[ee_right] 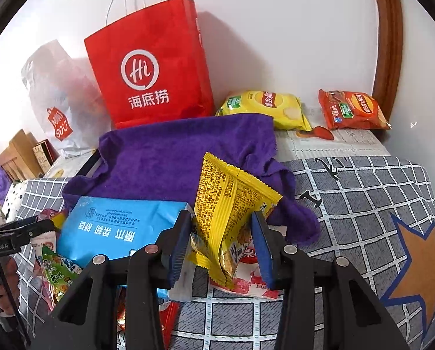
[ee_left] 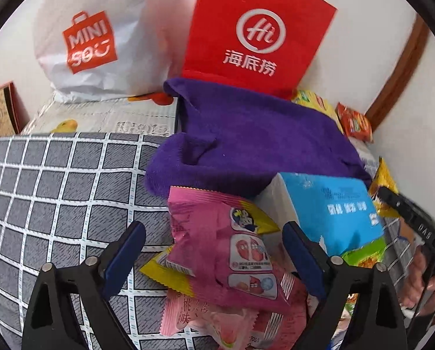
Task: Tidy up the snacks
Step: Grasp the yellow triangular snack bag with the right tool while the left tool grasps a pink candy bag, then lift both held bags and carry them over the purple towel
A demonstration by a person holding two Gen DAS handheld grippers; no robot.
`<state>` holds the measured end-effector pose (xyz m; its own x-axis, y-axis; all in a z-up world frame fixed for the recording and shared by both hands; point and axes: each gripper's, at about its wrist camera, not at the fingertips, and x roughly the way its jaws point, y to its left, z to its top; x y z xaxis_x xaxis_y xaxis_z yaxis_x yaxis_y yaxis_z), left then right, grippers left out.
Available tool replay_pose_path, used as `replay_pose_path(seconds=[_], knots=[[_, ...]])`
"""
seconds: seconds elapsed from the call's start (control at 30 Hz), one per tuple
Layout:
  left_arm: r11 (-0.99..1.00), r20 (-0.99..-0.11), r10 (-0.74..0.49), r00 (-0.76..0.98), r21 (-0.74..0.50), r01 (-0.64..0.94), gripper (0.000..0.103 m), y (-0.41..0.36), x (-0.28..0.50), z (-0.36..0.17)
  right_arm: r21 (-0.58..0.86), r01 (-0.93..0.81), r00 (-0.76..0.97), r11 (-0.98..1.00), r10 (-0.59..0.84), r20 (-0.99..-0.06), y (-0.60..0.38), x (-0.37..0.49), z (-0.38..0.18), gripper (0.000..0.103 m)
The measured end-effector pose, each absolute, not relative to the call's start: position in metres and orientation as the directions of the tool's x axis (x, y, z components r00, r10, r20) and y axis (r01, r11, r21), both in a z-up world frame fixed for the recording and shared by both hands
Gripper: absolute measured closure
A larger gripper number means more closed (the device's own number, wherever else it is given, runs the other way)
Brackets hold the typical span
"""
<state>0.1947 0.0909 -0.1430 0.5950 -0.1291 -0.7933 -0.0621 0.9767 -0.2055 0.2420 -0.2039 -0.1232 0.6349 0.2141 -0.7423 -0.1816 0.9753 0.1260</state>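
The left gripper point(ee_left: 214, 253) has its fingers spread wide around a pink snack pack point(ee_left: 220, 250). They do not press it yet. It should close gently on the middle, so the pack does not pop. The pack lies on a pile on the checked cloth point(ee_left: 57, 180).

The right gripper point(ee_right: 222, 245) pinches a yellow snack pack point(ee_right: 226, 204), which stands up. Lift it slowly, clear of the blue tissue pack point(ee_right: 115, 224) beside it.

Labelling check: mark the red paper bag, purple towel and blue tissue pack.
red paper bag point(ee_right: 147, 67), right wrist view, white logo on its front.
purple towel point(ee_right: 170, 157), right wrist view, flat middle.
blue tissue pack point(ee_left: 343, 204), left wrist view, blue top face.
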Motion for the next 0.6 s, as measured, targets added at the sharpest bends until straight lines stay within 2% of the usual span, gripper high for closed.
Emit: replay_pose_path(seconds=[0.1, 0.2, 0.47, 0.6], knots=[[0.977, -0.804, -0.142, 0.577, -0.208, -0.048, 0.033, 0.086, 0.196, -0.145, 0.117, -0.184, 0.639, 0.976, 0.209, -0.74, -0.202, 0.241, -0.123, 0.061], [0.982, -0.804, -0.128, 0.58, -0.183, -0.037, 0.042, 0.083, 0.194, -0.145, 0.119, -0.18, 0.647, 0.976, 0.209, -0.733, -0.204, 0.239, -0.122, 0.061], [0.969, -0.761, -0.151, 0.63, -0.241, -0.06, 0.047, 0.098, 0.185, -0.134, 0.127, -0.195, 0.667, 0.973, 0.226, -0.71, -0.204, 0.235, -0.117, 0.062], [0.972, -0.733, -0.125, 0.668, -0.224, -0.064, 0.048, 0.1, 0.181, -0.125, 0.126, -0.2, 0.678, 0.972, 0.23, -0.699, -0.205, 0.233, -0.114, 0.062]])
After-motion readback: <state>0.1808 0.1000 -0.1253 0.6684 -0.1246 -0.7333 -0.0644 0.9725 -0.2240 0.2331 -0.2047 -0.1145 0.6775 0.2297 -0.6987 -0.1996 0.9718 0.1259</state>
